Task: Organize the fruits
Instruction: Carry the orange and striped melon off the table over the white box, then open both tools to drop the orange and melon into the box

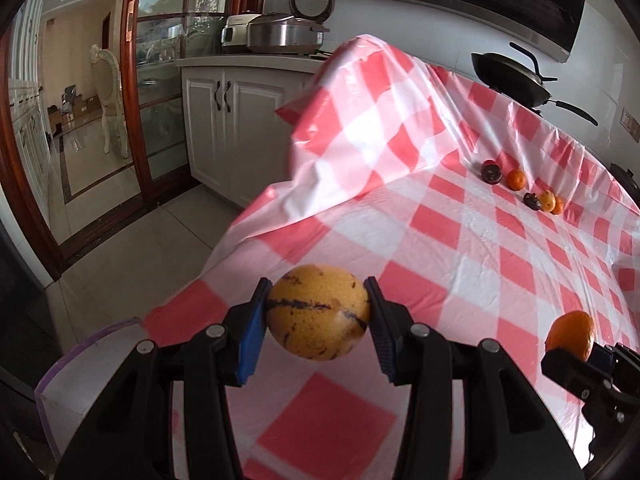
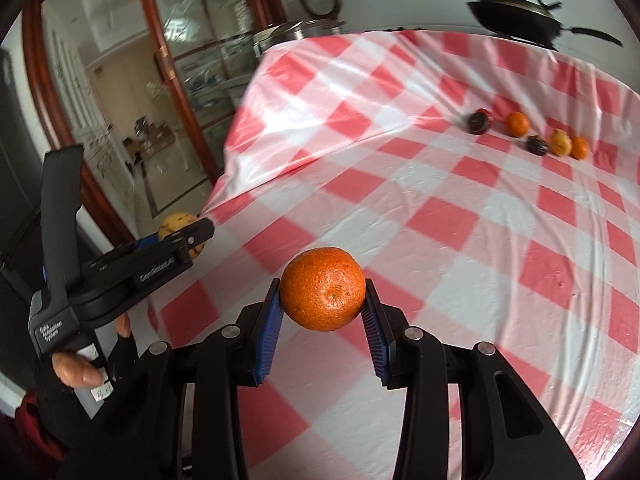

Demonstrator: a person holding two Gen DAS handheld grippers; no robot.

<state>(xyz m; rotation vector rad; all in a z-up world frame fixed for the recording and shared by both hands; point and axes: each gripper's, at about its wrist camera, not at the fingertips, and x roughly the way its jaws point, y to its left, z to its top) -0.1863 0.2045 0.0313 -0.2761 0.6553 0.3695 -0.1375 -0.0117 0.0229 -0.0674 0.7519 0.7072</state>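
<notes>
Left wrist: checked tablecloth (image 1: 460,240), white cabinets (image 1: 224,128), tiled floor (image 1: 132,248).

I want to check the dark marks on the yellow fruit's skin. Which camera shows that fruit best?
The left wrist view: the yellow fruit sits close and sharp between the left tongs, dark streaks plain. The right wrist view shows only a small part, mostly hidden behind those tongs.

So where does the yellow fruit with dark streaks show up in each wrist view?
Left wrist: the streaked yellow fruit sits bottom centre, clamped in the left gripper.
Right wrist: far left, mid-height, mostly hidden behind that gripper.
Shared landmark: the black pan at upper right.
</notes>
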